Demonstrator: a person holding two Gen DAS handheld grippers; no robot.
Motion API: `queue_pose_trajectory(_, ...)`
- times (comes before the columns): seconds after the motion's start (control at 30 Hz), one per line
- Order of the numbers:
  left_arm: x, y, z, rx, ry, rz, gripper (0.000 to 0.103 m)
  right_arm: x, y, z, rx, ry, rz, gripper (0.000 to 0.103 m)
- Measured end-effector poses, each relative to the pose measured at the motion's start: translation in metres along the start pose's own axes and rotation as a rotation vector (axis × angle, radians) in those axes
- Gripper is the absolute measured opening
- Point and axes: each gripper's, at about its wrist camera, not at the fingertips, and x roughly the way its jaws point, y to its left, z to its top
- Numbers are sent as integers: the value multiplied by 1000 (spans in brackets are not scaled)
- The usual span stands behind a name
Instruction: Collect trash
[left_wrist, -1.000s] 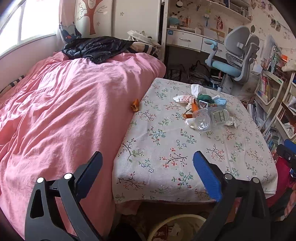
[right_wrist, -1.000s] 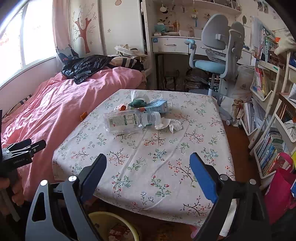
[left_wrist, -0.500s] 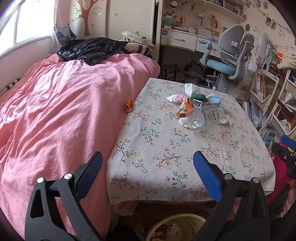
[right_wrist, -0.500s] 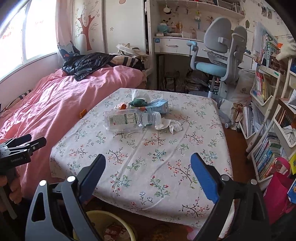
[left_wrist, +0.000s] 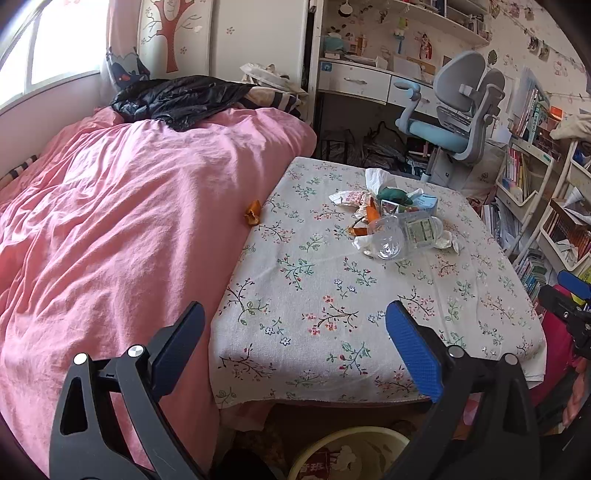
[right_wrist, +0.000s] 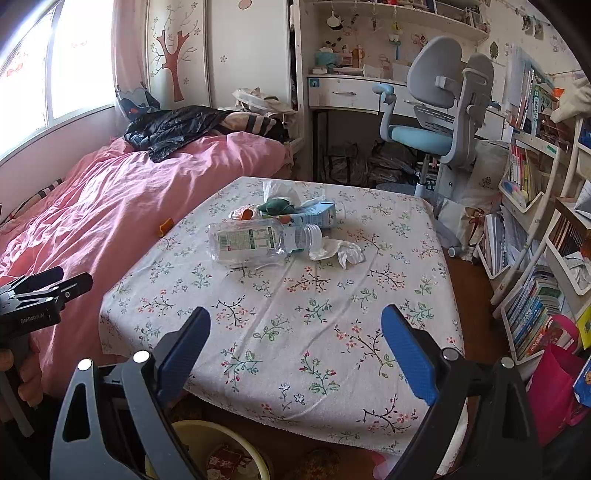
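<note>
Both views have drawn back and risen slightly since the earlier frames; the trash pile sits a little lower in view, nothing on the bench (right_wrist: 280, 332) has shifted. Left gripper (left_wrist: 295, 350) and right gripper (right_wrist: 295, 347): jaws spread wide, both empty, held off the near bench edge. Trash clustered at mid-far bench: plastic bottle (right_wrist: 255, 242) lying on its side, long axis roughly across the right gripper's line of sight, cap end to the right; crumpled tissue (right_wrist: 338, 253) just beside the cap; blue carton (right_wrist: 317, 216) behind. Orange peel (left_wrist: 253, 216) apart, at the bed-side edge, nearer the left gripper. Yellow bin (right_wrist: 221, 458) below the near edge. Judgement: right gripper is better placed for the bottle
</note>
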Motion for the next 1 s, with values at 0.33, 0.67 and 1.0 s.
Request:
queue_pose_trajectory(0.33,1,0,-1,1,4,0,95,0,1,0,0,1,0,90)
queue_pose_trajectory(0.67,2,0,0,1,5,0,95,1,1,0,-2,3,-3,90)
queue_pose_trajectory(1.0,2,0,0,-1,5,0,95,1,2,0,-3,4,-4,90)
